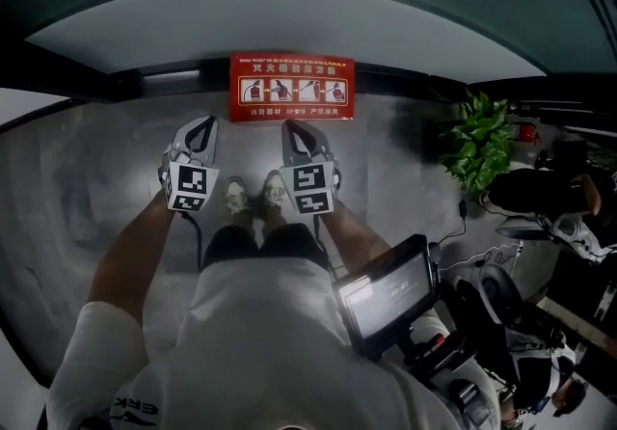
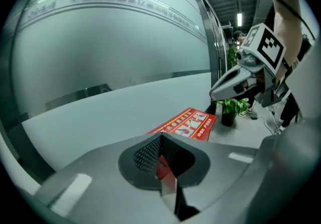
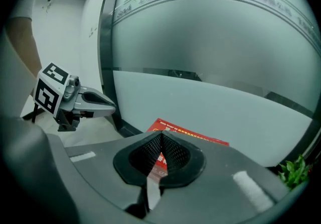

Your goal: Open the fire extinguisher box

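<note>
Red, with a row of white pictograms on top, the fire extinguisher box [image 1: 291, 88] stands on the grey floor [image 1: 96, 187] tight against the foot of the frosted glass wall [image 1: 289, 28]. It looks closed, so the opening seems not yet begun. The left gripper [image 1: 204, 121] and right gripper [image 1: 293, 127] hang just short of its near edge, apart from it, each with jaws pressed together on nothing. Open floor lies left of the box; a potted plant [image 1: 479, 141] stands well apart to its right.
</note>
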`<state>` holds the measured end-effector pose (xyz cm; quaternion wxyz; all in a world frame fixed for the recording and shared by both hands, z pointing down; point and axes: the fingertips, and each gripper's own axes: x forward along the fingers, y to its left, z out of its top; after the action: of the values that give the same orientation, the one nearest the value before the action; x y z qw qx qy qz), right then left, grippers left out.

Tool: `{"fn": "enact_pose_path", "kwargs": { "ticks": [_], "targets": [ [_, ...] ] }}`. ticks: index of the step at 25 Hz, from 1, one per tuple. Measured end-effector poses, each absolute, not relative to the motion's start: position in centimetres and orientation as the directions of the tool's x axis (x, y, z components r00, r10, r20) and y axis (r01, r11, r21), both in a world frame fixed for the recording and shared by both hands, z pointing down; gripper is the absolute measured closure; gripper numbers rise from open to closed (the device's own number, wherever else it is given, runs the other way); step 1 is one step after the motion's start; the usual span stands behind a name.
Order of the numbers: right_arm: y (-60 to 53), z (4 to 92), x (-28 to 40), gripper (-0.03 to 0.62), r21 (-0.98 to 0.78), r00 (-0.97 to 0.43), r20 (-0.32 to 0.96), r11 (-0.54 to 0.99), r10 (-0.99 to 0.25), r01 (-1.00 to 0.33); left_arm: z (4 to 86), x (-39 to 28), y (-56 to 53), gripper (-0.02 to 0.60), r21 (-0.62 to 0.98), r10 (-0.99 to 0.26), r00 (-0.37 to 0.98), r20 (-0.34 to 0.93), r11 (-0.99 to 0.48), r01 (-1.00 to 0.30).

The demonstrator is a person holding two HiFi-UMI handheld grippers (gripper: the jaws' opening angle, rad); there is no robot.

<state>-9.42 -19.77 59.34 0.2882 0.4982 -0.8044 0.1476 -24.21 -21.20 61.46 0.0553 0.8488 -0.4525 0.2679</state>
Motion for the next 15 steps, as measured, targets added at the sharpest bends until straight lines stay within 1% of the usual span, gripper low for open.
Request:
{"fn": "enact_pose_path", "kwargs": {
  "ticks": [3,7,8,10,11,12,15],
  "targets": [
    [-20.5,62.6,-9.8,0.582,0.075,-0.345,0.636,0.500,-0.690,-0.863,64.2,-24.1,-21.5,0.578,-0.203,-0.723,0.438,0.535,-0.613,-0.764],
    [-20.9,65.8,-10.2,0.580,0.102,-0.348,0.672,0.548,-0.653,-0.831,67.3,-23.0,-21.7,0.571,-0.289,-0.686,0.452,0.570,-0.682,-0.671],
    [-20.8,66.5,-10.5,0.580,0.116,-0.350,0.678,0.564,-0.647,-0.818,68.2,-22.7,-21.6,0.555,-0.308,-0.674,0.458,0.579,-0.702,-0.642],
    [-20.6,67.9,-11.0,0.570,0.147,-0.353,0.688,0.599,-0.633,-0.787,70.0,-22.1,-21.4,0.500,-0.350,-0.650,0.465,0.601,-0.737,-0.578],
    [-20.5,68.7,-11.2,0.540,0.160,-0.356,0.694,0.617,-0.626,-0.771,71.0,-21.8,-21.3,0.474,-0.378,-0.641,0.462,0.613,-0.751,-0.541],
    [-20.3,69.4,-11.4,0.526,0.171,-0.358,0.700,0.631,-0.618,-0.756,72.0,-21.5,-21.3,0.452,-0.410,-0.635,0.454,0.625,-0.762,-0.502],
    [-19.8,71.2,-11.8,0.505,0.190,-0.358,0.714,0.658,-0.602,-0.728,74.1,-20.8,-21.3,0.386,-0.498,-0.631,0.428,0.647,-0.775,-0.389]
  ]
}}
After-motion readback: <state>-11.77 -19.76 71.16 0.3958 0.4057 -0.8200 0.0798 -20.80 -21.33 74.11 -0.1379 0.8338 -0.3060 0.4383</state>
